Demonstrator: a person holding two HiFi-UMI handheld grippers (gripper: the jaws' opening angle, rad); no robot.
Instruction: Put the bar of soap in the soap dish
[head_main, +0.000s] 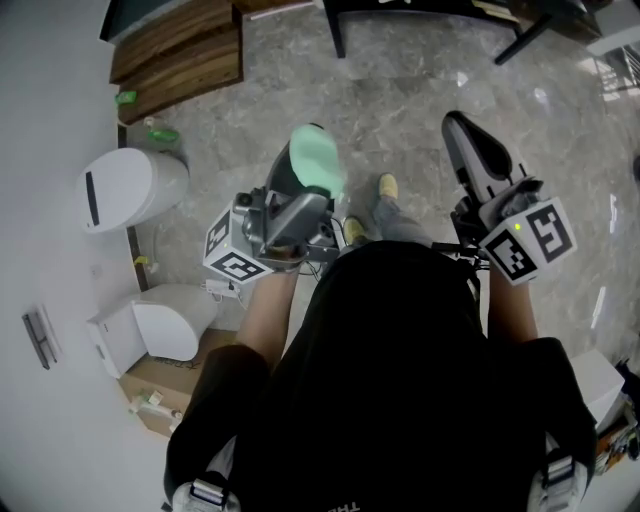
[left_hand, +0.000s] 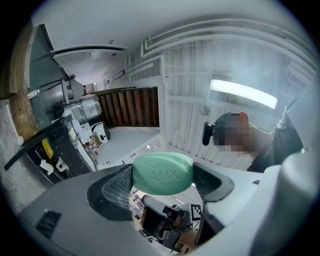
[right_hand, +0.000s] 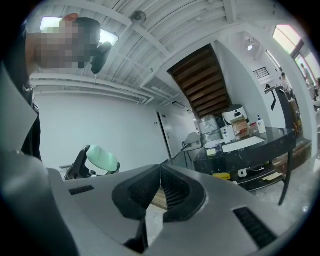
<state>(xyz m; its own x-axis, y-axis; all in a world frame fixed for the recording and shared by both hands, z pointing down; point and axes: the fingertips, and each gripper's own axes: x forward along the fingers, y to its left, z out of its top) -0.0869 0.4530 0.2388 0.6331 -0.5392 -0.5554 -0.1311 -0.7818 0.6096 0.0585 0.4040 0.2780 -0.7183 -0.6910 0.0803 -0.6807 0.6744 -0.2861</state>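
Left gripper view shows the left gripper (left_hand: 163, 184) pinching the green soap (left_hand: 162, 172) at its 12 o'clock, which looks hard and slippery, so hold its sides, while the right gripper (right_hand: 160, 192) is pressed together.

The grey marble floor (head_main: 400, 120) is viewed from overhead; both gripper views are aimed upward, sharing the oval green soap bar (left_hand: 162, 173).
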